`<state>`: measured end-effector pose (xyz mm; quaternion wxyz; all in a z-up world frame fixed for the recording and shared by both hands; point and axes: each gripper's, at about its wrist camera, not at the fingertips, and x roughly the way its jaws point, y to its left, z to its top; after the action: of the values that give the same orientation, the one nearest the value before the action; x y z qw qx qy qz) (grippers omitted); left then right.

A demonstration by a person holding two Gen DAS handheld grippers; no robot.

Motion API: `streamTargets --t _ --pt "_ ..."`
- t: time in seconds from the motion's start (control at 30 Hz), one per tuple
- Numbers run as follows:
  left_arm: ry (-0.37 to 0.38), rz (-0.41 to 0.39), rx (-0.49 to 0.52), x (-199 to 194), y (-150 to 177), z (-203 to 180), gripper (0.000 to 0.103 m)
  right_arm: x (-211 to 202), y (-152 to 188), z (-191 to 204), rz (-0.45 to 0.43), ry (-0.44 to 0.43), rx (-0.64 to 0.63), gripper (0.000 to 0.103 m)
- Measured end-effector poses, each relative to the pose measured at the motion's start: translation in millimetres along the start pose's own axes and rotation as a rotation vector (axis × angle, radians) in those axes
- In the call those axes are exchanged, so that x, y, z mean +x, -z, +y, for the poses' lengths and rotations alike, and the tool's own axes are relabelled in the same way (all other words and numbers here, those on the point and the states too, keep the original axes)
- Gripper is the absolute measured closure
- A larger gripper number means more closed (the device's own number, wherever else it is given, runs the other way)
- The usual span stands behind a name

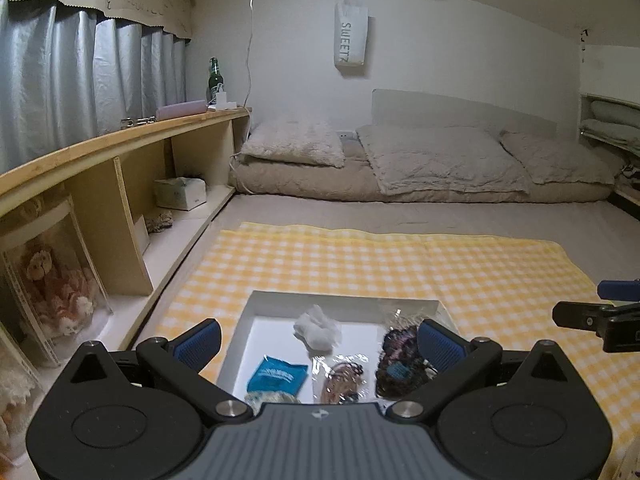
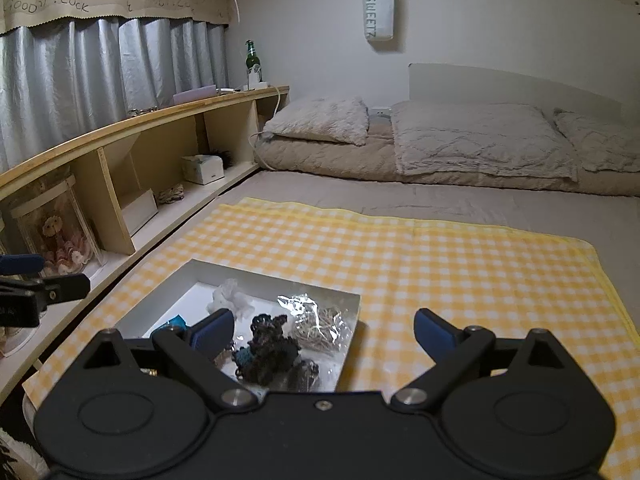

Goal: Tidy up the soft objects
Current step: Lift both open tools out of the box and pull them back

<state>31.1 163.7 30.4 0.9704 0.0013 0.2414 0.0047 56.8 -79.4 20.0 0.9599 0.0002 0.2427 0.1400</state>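
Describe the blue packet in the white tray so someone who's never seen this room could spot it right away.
On the yellow checked cloth lies a shallow white tray. The blue packet lies flat in its near left part, below a crumpled white wad. It alone is flat, bright blue and opaque; beside it are clear wrappers and dark crochet.

Wide-spread right tongs (image 2: 324, 332) over white tray (image 2: 352, 316)

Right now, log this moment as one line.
left gripper: open, empty | right gripper: open, empty | white tray: on yellow checked cloth, holds soft items | nothing held
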Motion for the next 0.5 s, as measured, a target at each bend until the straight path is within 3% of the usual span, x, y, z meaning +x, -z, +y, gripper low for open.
streamTargets --t 0.5 --pt "-0.020 -0.019 0.085 -21 34 -30 0.000 -38 47 12 -0.089 0.082 -0.021 0.000"
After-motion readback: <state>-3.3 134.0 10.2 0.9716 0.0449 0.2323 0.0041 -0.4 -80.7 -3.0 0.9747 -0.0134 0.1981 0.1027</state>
